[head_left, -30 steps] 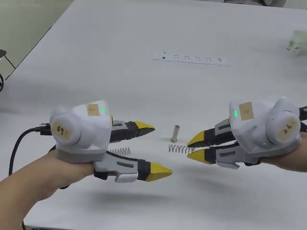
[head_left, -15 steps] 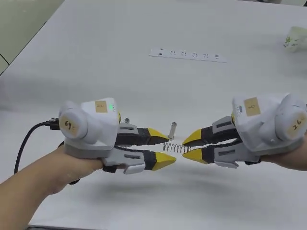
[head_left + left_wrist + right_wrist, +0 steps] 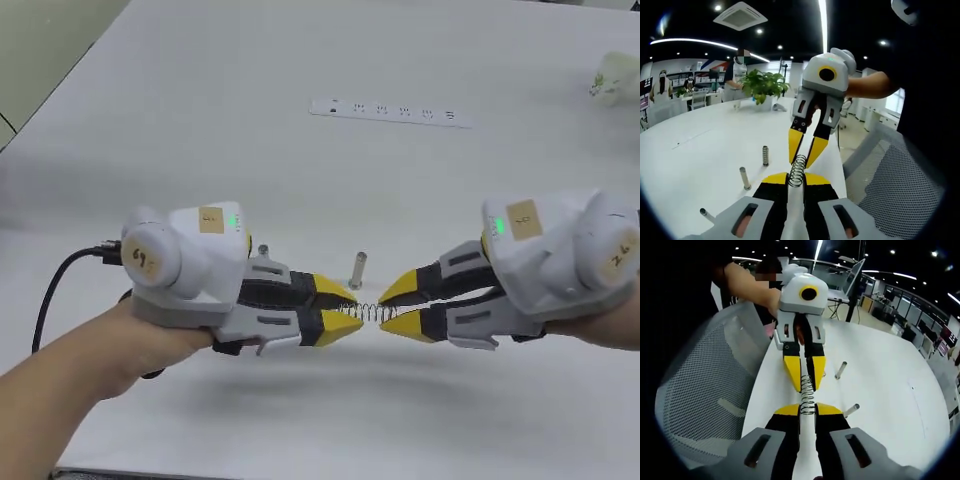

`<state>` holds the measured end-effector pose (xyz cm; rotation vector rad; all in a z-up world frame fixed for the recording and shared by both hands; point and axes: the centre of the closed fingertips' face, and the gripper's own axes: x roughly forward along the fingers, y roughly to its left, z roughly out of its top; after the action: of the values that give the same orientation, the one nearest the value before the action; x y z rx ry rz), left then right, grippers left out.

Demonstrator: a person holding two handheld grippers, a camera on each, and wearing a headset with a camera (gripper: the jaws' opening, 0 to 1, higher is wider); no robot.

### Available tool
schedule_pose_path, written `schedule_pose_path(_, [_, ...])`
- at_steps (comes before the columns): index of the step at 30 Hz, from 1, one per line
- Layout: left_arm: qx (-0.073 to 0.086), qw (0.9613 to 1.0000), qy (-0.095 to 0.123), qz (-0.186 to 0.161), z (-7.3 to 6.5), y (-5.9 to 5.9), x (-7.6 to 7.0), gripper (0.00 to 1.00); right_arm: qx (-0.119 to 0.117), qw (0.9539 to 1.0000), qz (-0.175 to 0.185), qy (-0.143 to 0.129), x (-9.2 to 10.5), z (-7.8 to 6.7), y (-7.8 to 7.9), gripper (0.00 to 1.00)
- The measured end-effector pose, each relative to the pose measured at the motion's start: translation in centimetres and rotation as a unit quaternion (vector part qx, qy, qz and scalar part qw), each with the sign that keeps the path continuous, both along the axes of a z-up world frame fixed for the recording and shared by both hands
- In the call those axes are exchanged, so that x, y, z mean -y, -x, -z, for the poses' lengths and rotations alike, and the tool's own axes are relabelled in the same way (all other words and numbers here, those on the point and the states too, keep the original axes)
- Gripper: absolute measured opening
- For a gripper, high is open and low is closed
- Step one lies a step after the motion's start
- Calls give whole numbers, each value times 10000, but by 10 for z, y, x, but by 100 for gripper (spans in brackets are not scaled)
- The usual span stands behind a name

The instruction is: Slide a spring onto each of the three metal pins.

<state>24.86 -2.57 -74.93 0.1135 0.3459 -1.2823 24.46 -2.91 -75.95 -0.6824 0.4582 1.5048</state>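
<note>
Spring, head view: the spring (image 3: 369, 312) is held level in the air just above the table (image 3: 300, 180), bridging the two sets of yellow tips.
Left gripper, head view: the left gripper (image 3: 352, 312) has its jaws pinched together on one end of the coil.
Right gripper, head view: the right gripper (image 3: 385, 311) meets it nose to nose, tips closed on the other end.
Pins, head view: a bare pin (image 3: 356, 270) stands upright just behind the coil; a second pin (image 3: 263, 250) shows past the left gripper's body.
Left gripper view: this gripper's own jaws clamp the near end of the coil, and the right gripper's tips bite the far end. The far pin (image 3: 765, 155) looks ribbed, perhaps already carrying a coil, but it is too small to be sure. The middle pin (image 3: 744, 178) is bare. The near pin (image 3: 706, 214) sits at the lower edge, and I cannot read how it stands.
Right gripper view: its jaws are closed on the coil, with the left gripper opposite. An upper pin (image 3: 841, 370) and a lower pin (image 3: 851, 411) are near, off to the right.
Step in hand: probably a regrip or handover before threading.
Doing it well: release one end only, and grip the coil by its side so the bore is open. Turn it upright over the bare pin, then lower it straight.
Risk: pulling the ends apart could stretch the coil or make it spring loose.
</note>
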Motion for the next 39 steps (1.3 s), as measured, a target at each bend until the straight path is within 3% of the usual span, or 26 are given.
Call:
schedule_pose_path(8, [-36,9999,-32,116,-3,3,2,2,-117,9998,158,-104,1,-1,2,9])
schedule_pose_path(11, [-73,9999,-24,148,-3,4,3,2,-349,9988,311,-163,4,1,4,9])
schedule_pose_path(17, [-81,9998,-62,175,-1,5,2,2,-440,9981,416,-113,9,5,5,8])
schedule_pose_path(22, [-76,9998,-72,146,-1,3,0,2,-402,9978,474,-224,8,2,3,7])
schedule_pose_path(31, [-45,9999,-120,94,2,2,-3,2,-256,9976,463,-442,3,-19,1,7])
schedule_pose_path(33, [-22,9998,-166,102,4,2,-3,2,-310,9969,454,-558,0,-25,2,7])
schedule_pose_path(39, [-17,9998,-151,98,5,3,-3,2,-214,9974,395,-555,-5,-28,5,7])
